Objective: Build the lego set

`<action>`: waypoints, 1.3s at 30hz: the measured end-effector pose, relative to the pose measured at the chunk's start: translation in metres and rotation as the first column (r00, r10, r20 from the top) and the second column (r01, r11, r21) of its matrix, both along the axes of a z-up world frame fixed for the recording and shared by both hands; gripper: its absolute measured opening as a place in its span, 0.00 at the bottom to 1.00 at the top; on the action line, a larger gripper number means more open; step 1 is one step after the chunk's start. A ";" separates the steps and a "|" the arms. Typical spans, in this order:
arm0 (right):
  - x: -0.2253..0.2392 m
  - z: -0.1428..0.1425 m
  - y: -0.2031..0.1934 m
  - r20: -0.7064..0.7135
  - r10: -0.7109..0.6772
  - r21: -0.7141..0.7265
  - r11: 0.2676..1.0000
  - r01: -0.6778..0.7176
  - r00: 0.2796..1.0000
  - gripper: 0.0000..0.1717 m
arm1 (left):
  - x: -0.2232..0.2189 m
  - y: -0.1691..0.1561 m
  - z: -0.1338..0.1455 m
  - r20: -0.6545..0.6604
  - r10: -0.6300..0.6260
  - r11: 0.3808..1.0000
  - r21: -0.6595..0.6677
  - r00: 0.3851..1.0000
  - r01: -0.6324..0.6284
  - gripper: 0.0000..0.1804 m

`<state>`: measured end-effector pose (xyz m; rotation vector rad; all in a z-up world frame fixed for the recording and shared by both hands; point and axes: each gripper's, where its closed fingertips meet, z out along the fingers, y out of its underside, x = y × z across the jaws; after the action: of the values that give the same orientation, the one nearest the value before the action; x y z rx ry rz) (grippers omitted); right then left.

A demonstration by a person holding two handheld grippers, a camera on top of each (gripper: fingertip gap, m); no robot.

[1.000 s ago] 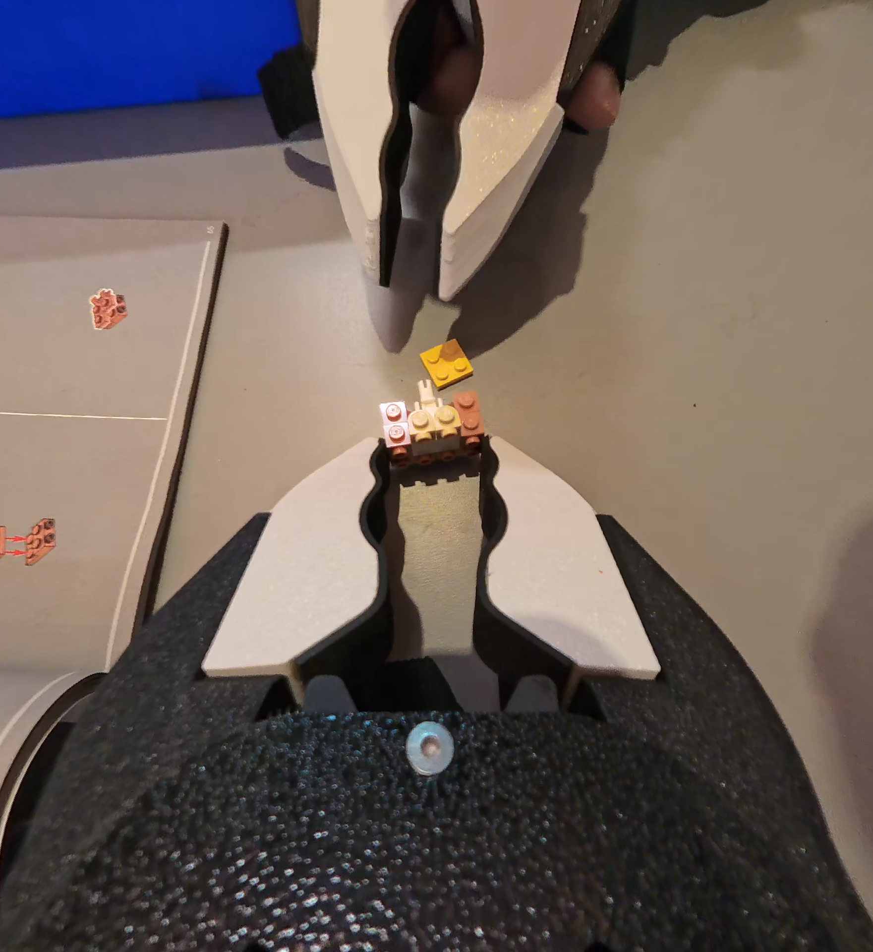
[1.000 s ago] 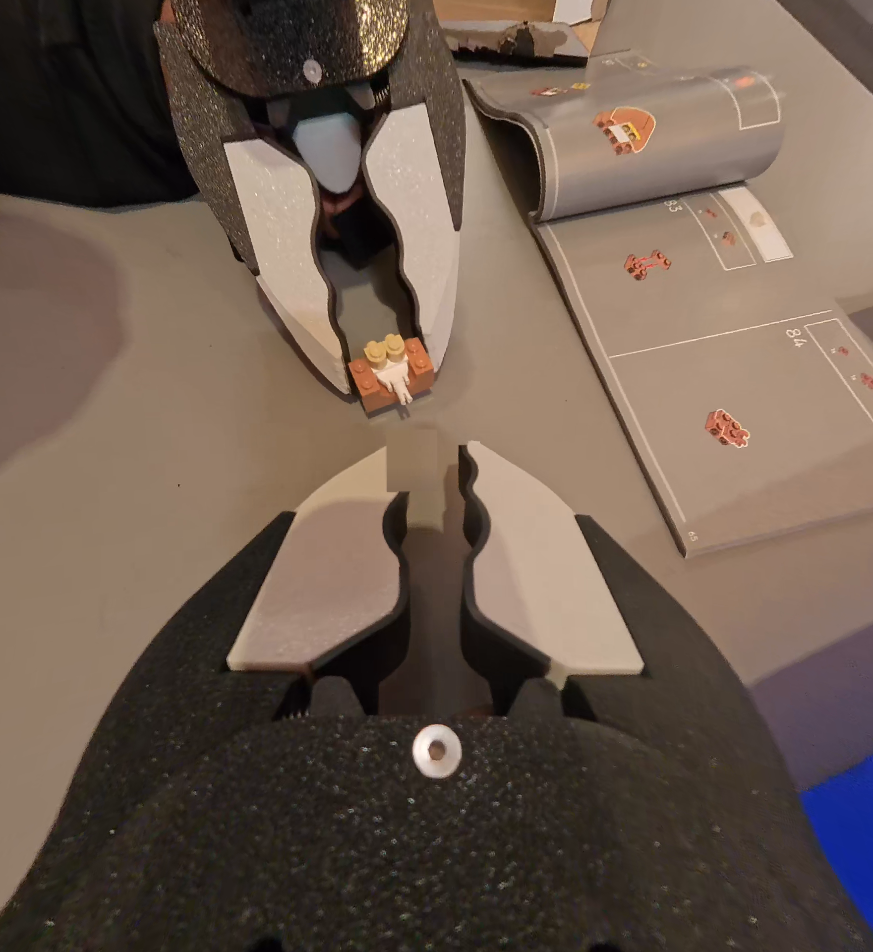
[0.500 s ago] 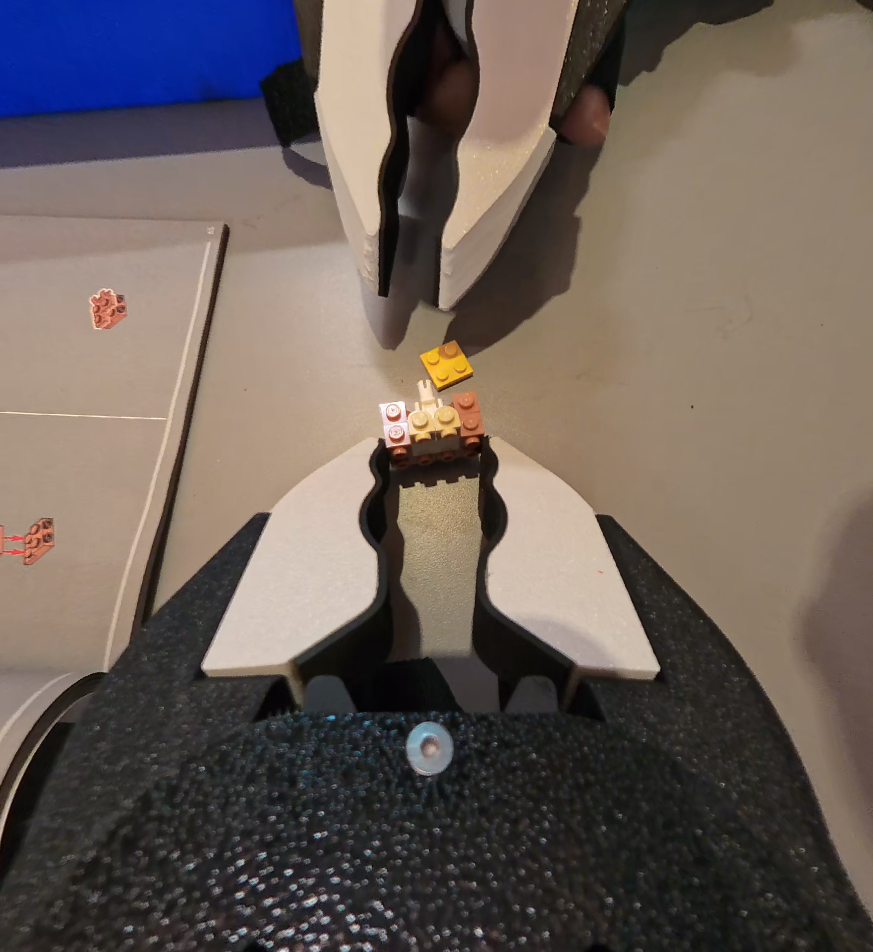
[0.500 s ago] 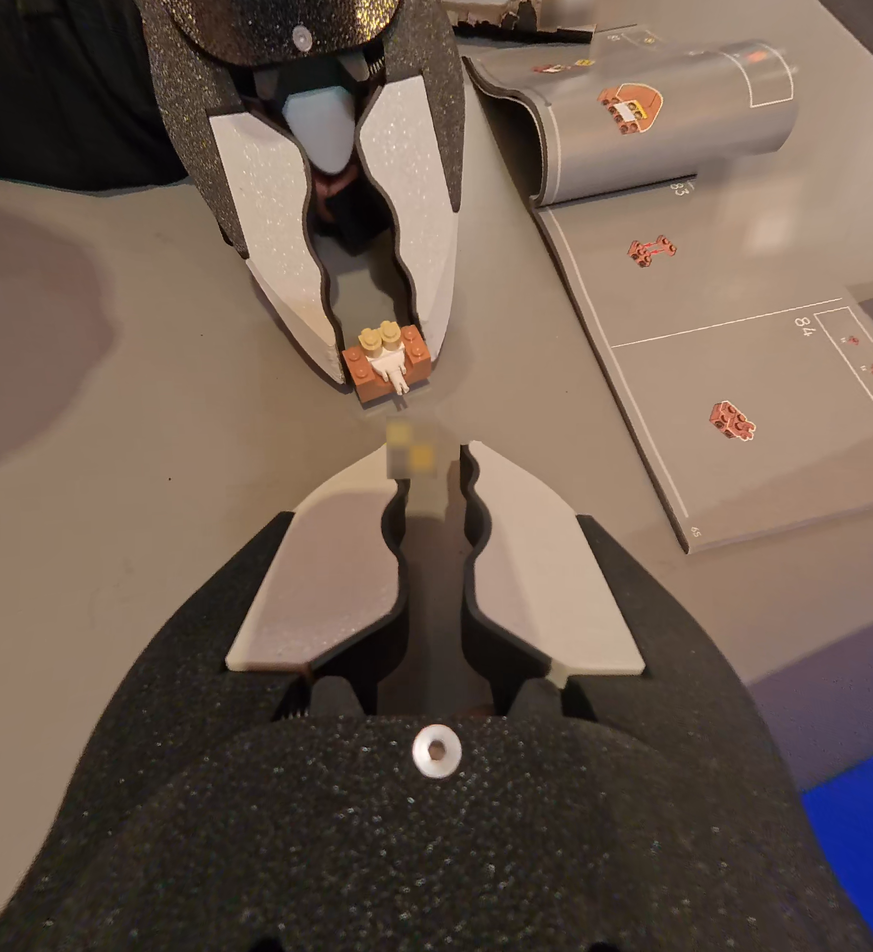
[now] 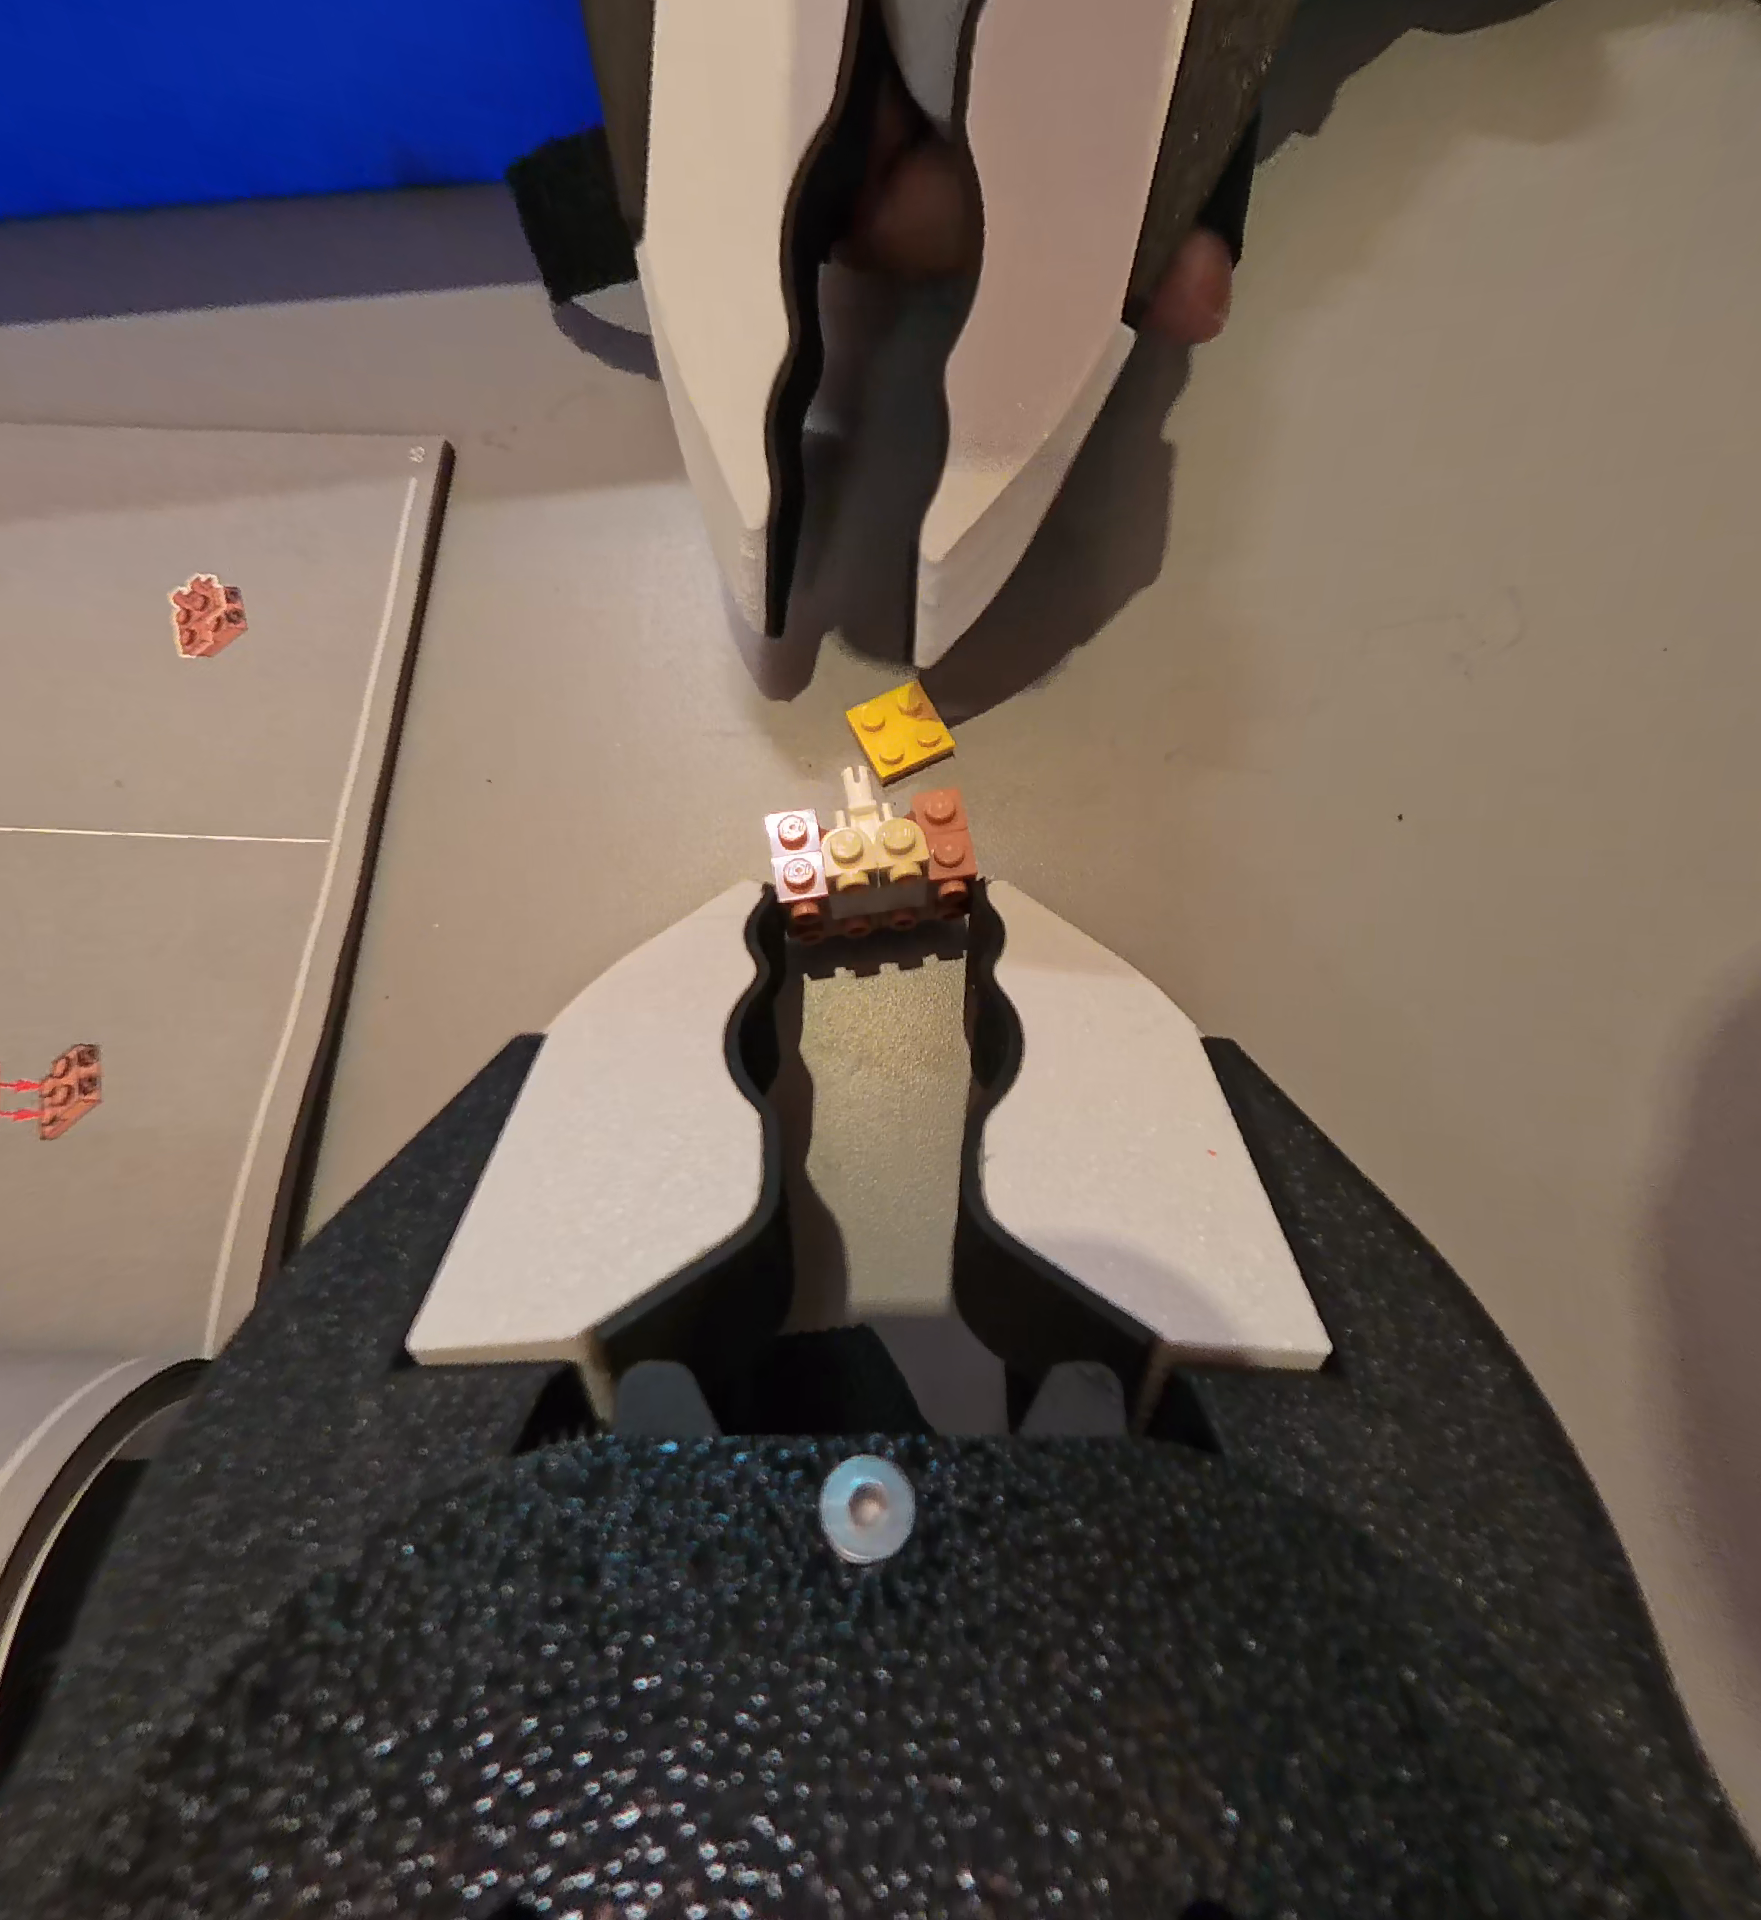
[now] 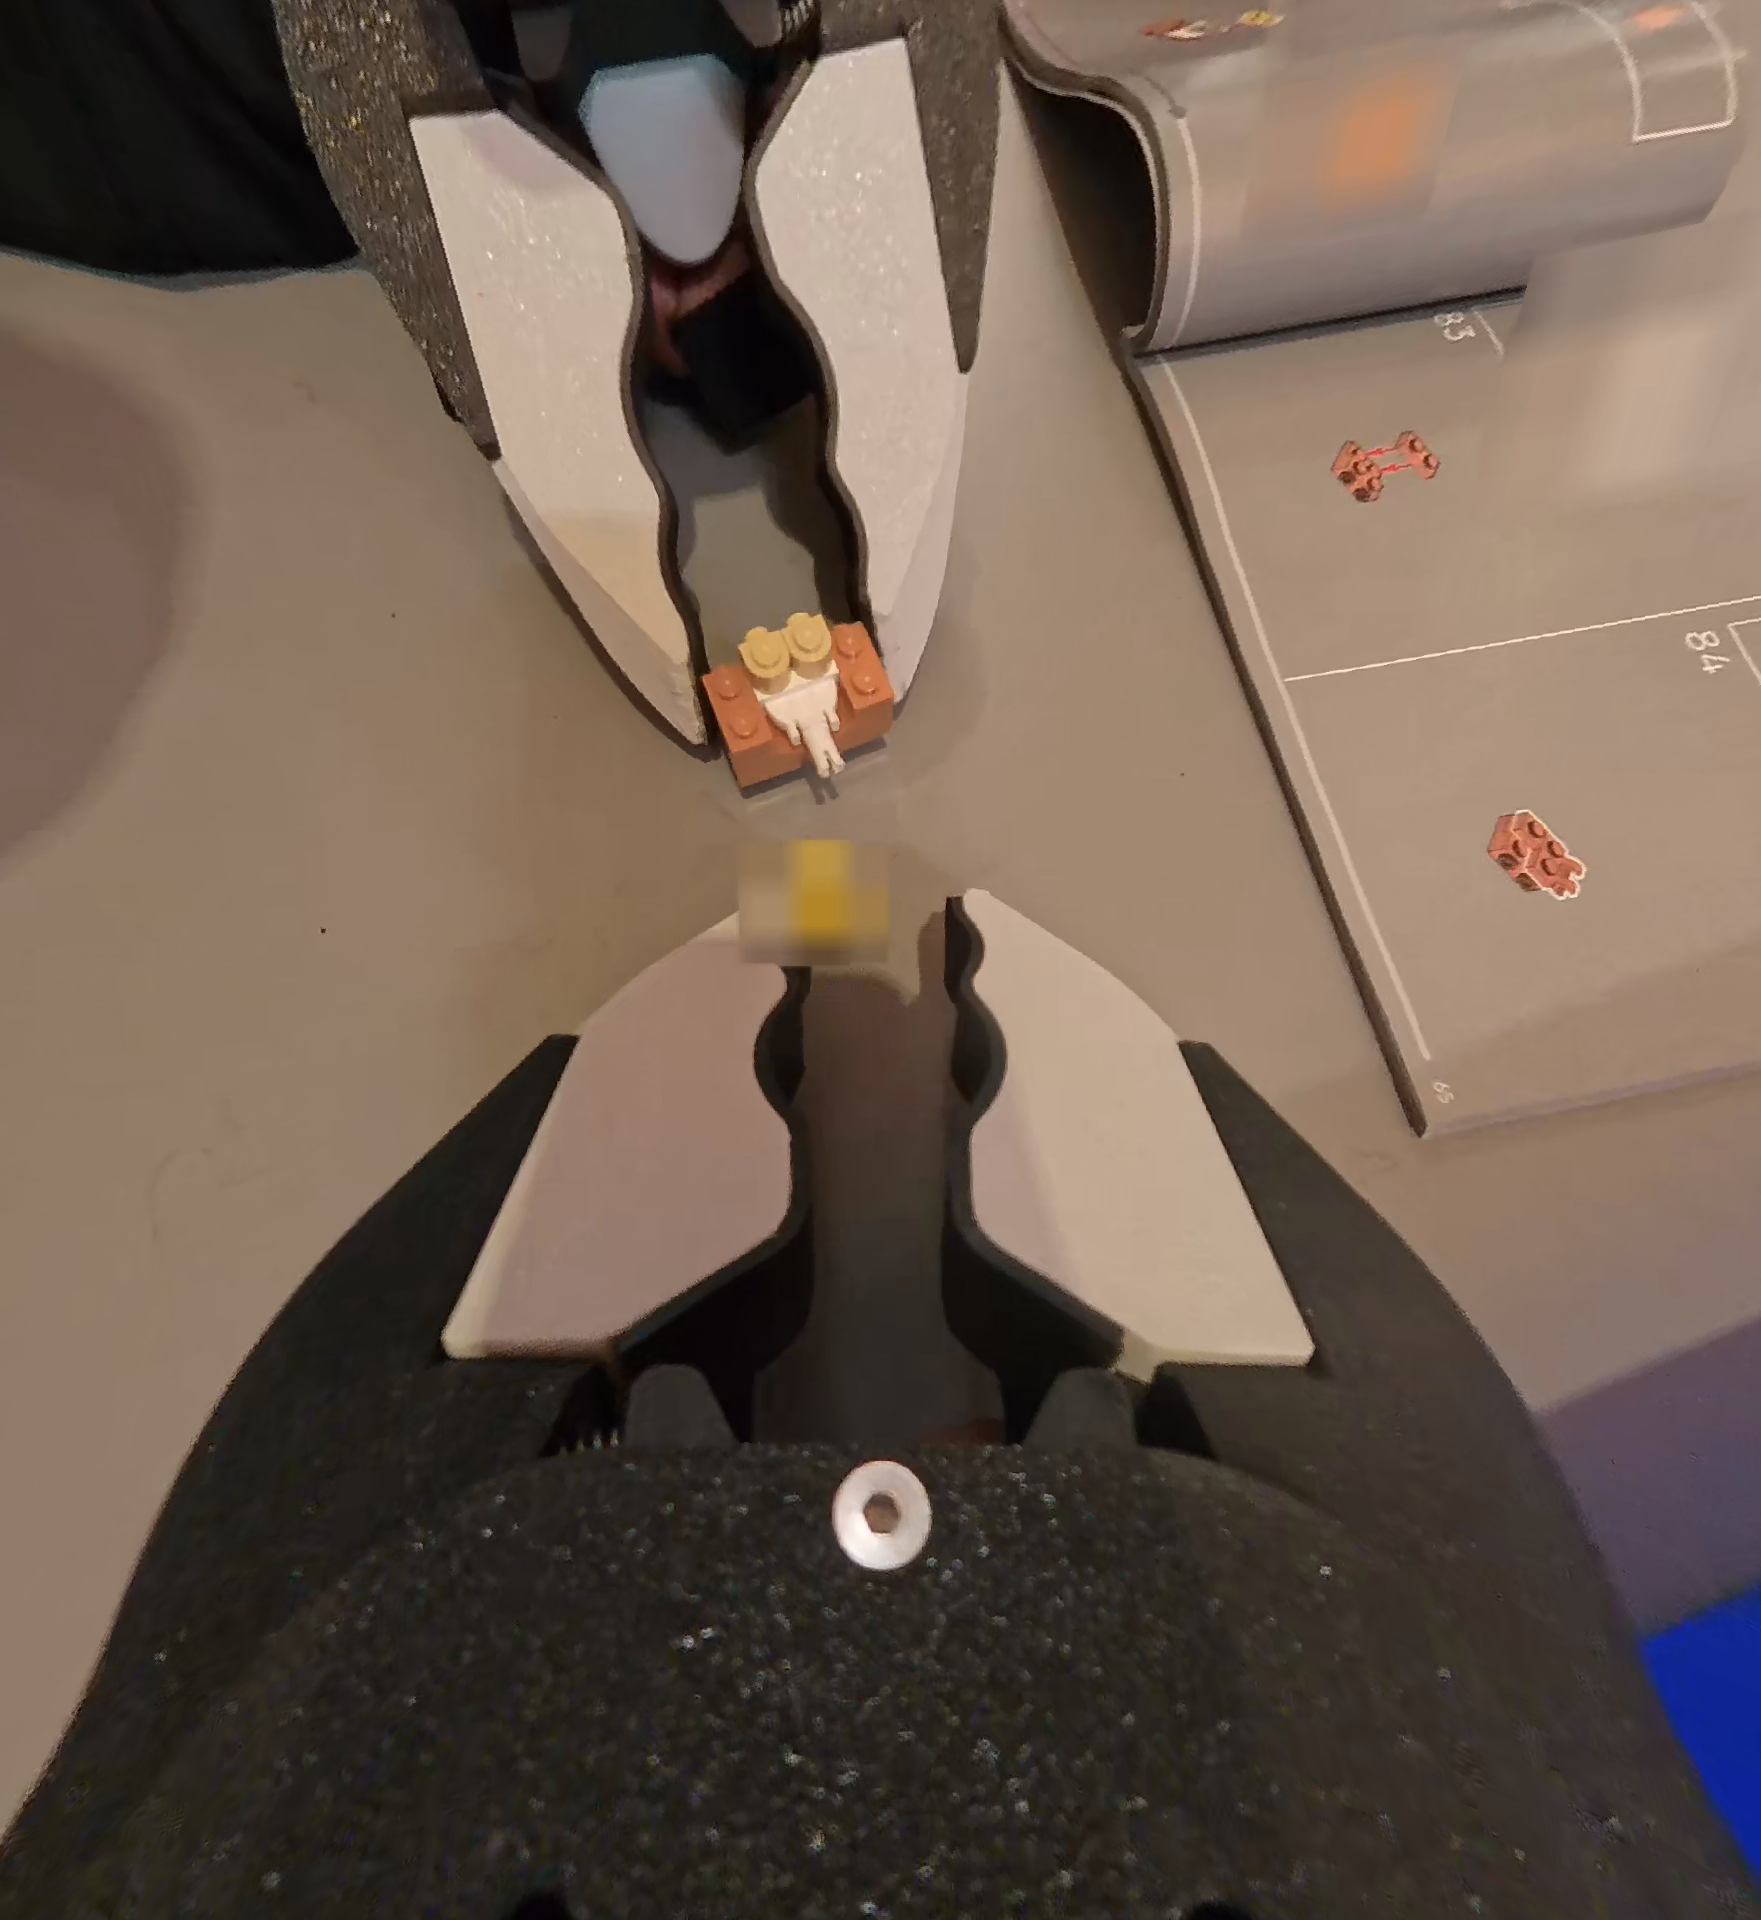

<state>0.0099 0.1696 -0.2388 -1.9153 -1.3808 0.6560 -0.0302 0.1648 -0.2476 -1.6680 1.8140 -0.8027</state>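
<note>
A small assembly of plastic toy bricks, built of reddish-brown studded bricks at either end, two tan round studded pieces at the centre and a white clip-like piece projecting from its far side, is clamped by its two ends between the fingertips of the left gripper and is seen low over the grey tabletop. A flat square yellow plastic plate with four studs is found lying flat on the tabletop, studs up and turned slightly askew, just beyond the assembly's white piece and apart from it. The plate is seen directly in front of the parted fingertips of the right gripper, with no contact visible.
</note>
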 end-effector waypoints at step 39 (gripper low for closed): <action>-0.032 0.022 -0.008 0.040 0.163 0.055 0.985 -0.165 0.986 0.10 | 0.003 -0.002 -0.002 -0.014 -0.003 0.998 0.061 1.000 0.004 0.19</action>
<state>-0.0217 0.1612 -0.2171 -1.7882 -1.5755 0.6559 -0.0269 0.1632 -0.2501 -1.6361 1.8329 -0.7321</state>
